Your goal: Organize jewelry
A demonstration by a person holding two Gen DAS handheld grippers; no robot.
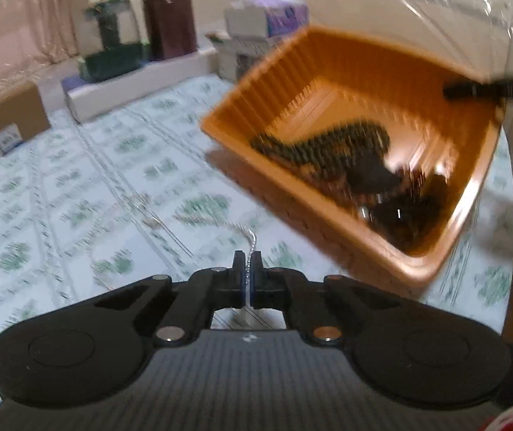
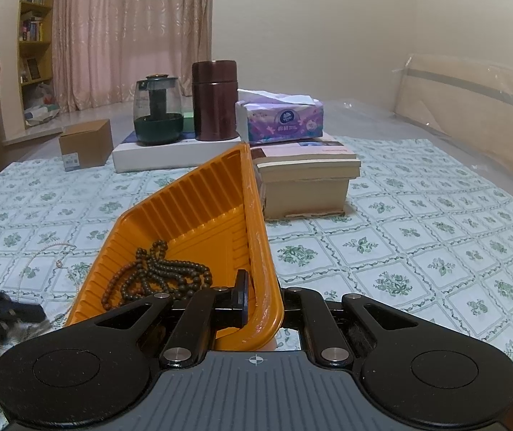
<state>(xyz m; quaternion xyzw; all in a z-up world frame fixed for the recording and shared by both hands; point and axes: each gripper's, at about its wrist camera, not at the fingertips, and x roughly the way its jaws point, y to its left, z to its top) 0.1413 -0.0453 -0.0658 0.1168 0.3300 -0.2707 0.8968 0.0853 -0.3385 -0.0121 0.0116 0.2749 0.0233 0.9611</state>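
Jewelry on the green-patterned white tablecloth (image 2: pixel 400 237), by size: ribbed orange plastic tray (image 2: pixel 198 201), tilted, its rim clenched by the right gripper (image 2: pixel 252 298); dark wooden bead string (image 2: pixel 155 276) inside; thin silver chain (image 1: pixel 252 240), pinched in the closed left gripper (image 1: pixel 248 262). Best practice: lift the chain clear, lower it over the tray, then release
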